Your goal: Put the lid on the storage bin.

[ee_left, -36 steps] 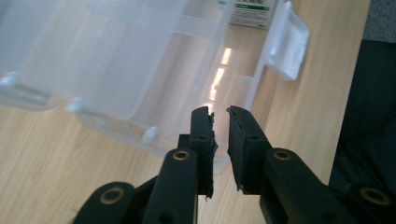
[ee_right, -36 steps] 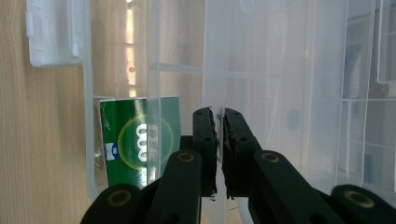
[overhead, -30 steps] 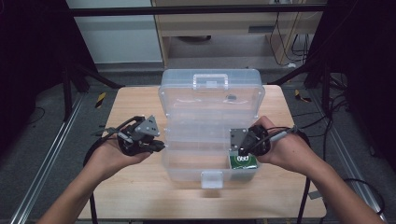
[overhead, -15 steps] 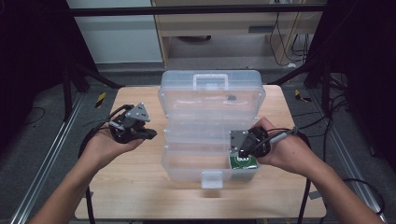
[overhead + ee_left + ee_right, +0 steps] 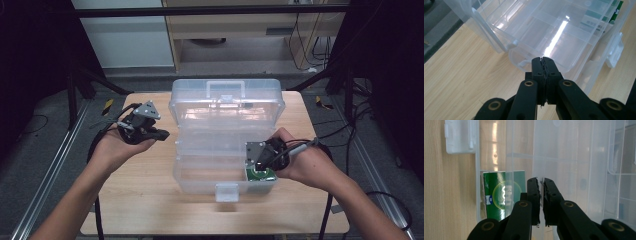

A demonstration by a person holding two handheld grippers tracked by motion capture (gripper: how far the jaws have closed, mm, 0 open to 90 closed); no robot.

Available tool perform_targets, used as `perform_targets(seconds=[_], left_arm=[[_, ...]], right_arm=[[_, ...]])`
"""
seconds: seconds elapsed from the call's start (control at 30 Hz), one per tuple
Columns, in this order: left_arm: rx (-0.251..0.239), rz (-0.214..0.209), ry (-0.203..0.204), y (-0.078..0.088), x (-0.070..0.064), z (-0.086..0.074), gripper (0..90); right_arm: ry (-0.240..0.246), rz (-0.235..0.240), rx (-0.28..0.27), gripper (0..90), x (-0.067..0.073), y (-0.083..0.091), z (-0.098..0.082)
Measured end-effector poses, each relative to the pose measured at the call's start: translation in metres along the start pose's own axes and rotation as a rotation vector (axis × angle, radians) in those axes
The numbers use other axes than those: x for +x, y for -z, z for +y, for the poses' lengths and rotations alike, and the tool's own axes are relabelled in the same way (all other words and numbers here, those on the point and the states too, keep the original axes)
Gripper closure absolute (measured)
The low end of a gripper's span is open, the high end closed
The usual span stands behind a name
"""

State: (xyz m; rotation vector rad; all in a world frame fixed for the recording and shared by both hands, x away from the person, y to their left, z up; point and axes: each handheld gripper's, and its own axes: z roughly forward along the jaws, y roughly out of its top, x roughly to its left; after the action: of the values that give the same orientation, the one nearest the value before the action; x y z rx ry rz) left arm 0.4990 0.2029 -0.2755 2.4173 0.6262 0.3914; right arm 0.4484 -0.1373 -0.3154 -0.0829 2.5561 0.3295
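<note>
- A wooden table (image 5: 150,200) carries everything, its light top bare at the near left and right.
- A clear plastic organizer box (image 5: 225,145) stands open at the table's middle, lid (image 5: 227,102) tilted back on the far side, carry handle (image 5: 226,86) at its top and a white latch (image 5: 226,191) hanging on the near edge.
- The tray of the box is split by clear dividers; a green packet (image 5: 504,197) sits in the near right corner compartment, seen through the wall.
- The left gripper (image 5: 542,62), held in the left hand (image 5: 117,147), hovers above the table just left of the box, apart from it; its jaws are pressed together with nothing between them, and they point at the box's left end.
- The right gripper (image 5: 539,185), in the right hand (image 5: 305,162), is at the box's near right corner over the green packet; its jaws are nearly together, and a thin clear wall runs into the narrow gap between them.
</note>
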Motion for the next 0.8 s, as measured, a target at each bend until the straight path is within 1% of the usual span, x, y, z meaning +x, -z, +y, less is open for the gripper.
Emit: perform_targets(seconds=[0.07,0.2,0.23,0.27,0.3,0.4,0.47,0.5,0.53,0.57,0.8], left_arm=[[0.009,-0.006,0.002,-0.001,0.001,0.002,89.1],[0.019,-0.015,0.008,-0.005,0.004,0.005,89.5],[0.018,-0.018,0.014,-0.006,0.006,0.005,89.5],[0.023,-0.020,0.029,-0.007,0.007,0.006,89.6],[0.023,-0.020,0.029,-0.007,0.007,0.006,89.5],[0.021,-0.022,0.046,-0.007,0.009,0.008,89.6],[0.017,-0.019,0.068,-0.006,0.011,0.009,89.6],[0.017,-0.019,0.068,-0.006,0.011,0.009,89.6],[0.011,-0.021,0.081,-0.006,0.011,0.009,89.6],[-0.014,-0.021,0.062,-0.008,0.014,0.010,89.7],[-0.051,-0.013,0.110,-0.009,0.018,0.011,89.9]], right_arm=[[-0.008,0.000,0.003,84.7,0.001,0.000,0.000],[-0.006,0.002,0.001,84.7,0.002,0.000,-0.001],[-0.005,0.003,0.000,84.7,0.002,0.000,-0.001],[-0.008,0.003,-0.003,84.7,0.003,0.000,-0.001],[-0.008,0.003,-0.003,84.7,0.003,0.000,-0.001],[0.002,0.002,-0.003,84.7,0.004,0.000,-0.001],[-0.008,0.007,-0.004,84.5,0.005,-0.001,-0.001],[-0.008,0.007,-0.004,84.5,0.005,-0.001,-0.001],[-0.004,0.006,-0.005,84.5,0.005,-0.001,-0.001],[-0.011,0.007,0.003,84.5,0.005,-0.001,0.000],[-0.010,0.007,0.024,84.6,0.007,-0.001,0.002]])
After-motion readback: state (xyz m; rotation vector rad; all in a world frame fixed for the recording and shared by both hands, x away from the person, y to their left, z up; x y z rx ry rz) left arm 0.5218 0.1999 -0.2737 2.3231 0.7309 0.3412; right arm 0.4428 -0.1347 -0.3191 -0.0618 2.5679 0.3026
